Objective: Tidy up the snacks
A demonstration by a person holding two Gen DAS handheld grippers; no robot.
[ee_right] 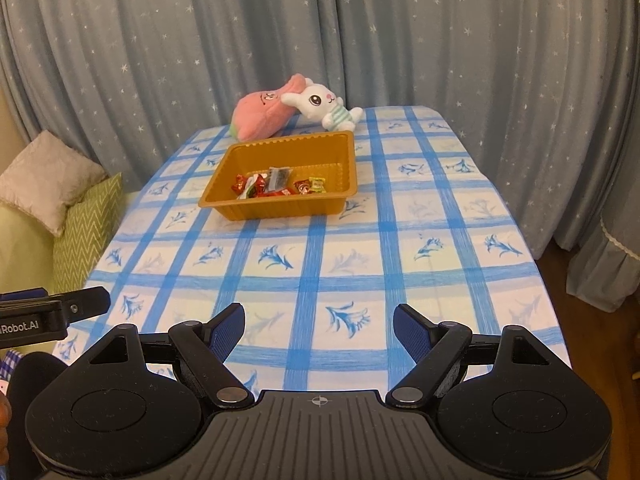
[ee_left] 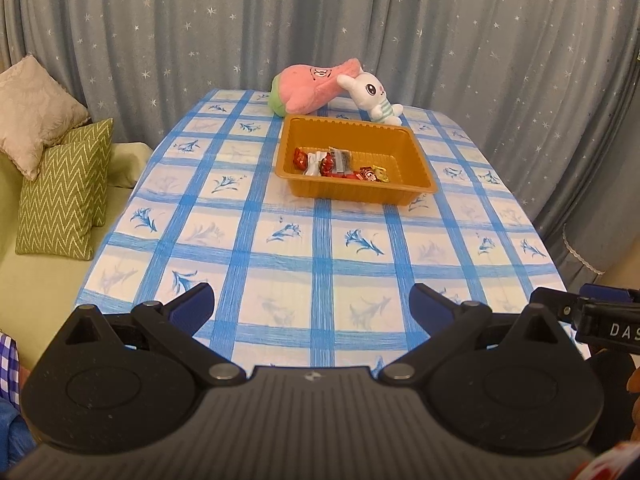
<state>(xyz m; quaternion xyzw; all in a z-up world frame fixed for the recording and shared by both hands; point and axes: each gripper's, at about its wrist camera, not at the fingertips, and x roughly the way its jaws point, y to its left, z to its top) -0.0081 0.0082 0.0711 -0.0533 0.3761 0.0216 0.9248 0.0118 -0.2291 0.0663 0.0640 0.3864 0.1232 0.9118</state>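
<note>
one orange tray (ee_left: 412, 148) of wrapped snacks (ee_left: 340, 164) sits far on the checked counter (ee_left: 280, 260), two plush toys (ee_left: 312, 88) just behind it. both left tongs (ee_left: 312, 312) and right tongs (ee_right: 319, 328) hover wide and empty over the near edge; three cushions (ee_left: 60, 184) lie left.

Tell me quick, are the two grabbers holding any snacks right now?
Left gripper: jaws open, holding nothing.
Right gripper: jaws open, holding nothing.
The snacks lie in the orange tray.
</note>
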